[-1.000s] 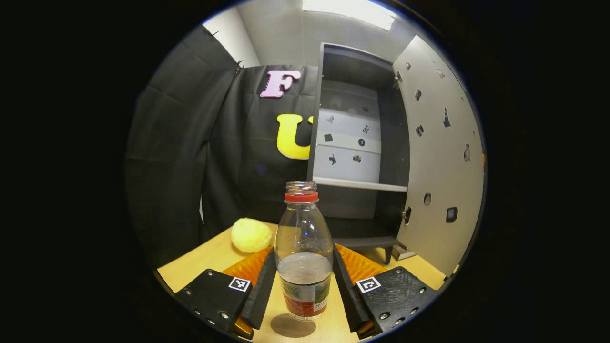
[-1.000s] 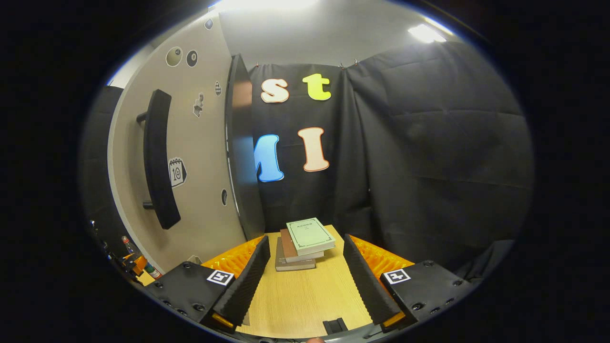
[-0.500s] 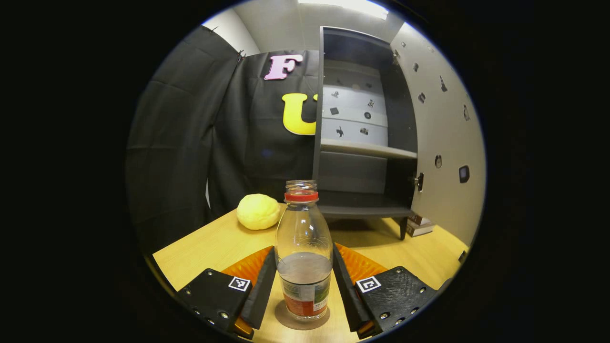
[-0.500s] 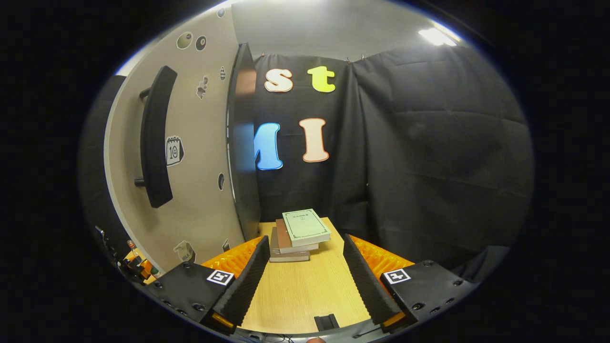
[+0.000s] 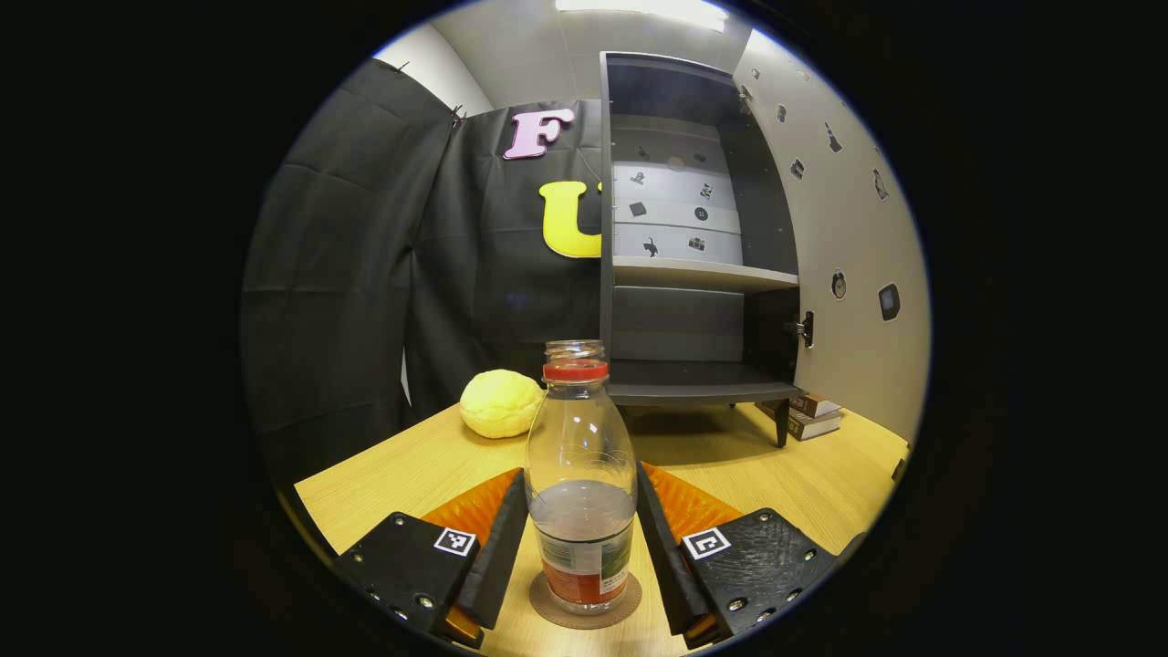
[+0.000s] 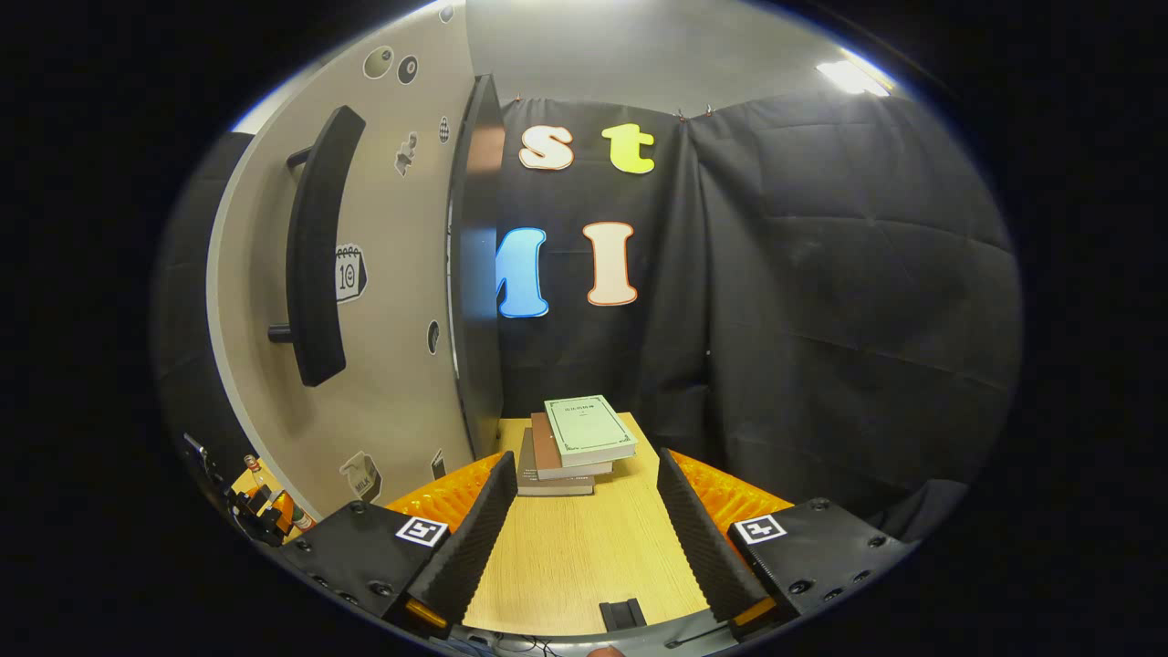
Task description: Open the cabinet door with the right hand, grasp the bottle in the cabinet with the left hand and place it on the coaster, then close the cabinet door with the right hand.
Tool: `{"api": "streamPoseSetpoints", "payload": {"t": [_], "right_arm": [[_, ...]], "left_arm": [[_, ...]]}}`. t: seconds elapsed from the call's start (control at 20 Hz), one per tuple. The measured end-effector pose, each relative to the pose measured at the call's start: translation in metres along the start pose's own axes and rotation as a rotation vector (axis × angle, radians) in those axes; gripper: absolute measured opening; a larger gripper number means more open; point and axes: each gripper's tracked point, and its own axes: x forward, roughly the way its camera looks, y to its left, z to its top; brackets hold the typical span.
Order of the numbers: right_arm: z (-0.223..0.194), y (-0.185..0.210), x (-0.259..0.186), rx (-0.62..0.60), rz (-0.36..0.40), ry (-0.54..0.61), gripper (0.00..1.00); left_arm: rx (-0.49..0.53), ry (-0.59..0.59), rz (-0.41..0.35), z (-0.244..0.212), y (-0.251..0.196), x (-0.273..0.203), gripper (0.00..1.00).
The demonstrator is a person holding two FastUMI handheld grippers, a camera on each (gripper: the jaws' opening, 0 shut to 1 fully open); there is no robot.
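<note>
We have the bottle (image 5: 582,484) upright between the left gripper (image 5: 580,538) fingers, both pressing its sides, its base resting on the coaster (image 5: 585,602) at our 6 o'clock; release comes next, we judge; our right gripper (image 6: 580,529) stands wide apart, holding nothing; the cabinet door (image 6: 365,274) hangs open at its 10 o'clock, its handle (image 6: 315,246) running vertically, nearer the right gripper, so closing falls to it.

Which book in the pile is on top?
The pale green book tops the stack; the brown book and a darker one lie beneath it.
</note>
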Motion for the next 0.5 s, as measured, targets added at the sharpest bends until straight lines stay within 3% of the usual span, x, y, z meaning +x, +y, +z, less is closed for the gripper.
{"api": "streamPoseSetpoints", "payload": {"t": [0.15,0.5], "right_arm": [[0.004,0.005,-0.002,-0.013,0.012,-0.007,0.98],[0.013,0.015,-0.005,-0.019,0.051,-0.035,0.99]], "left_arm": [[0.009,0.019,-0.006,0.006,-0.005,-0.005,0.67],[0.021,-0.093,-0.017,0.076,-0.009,-0.019,0.67]]}}
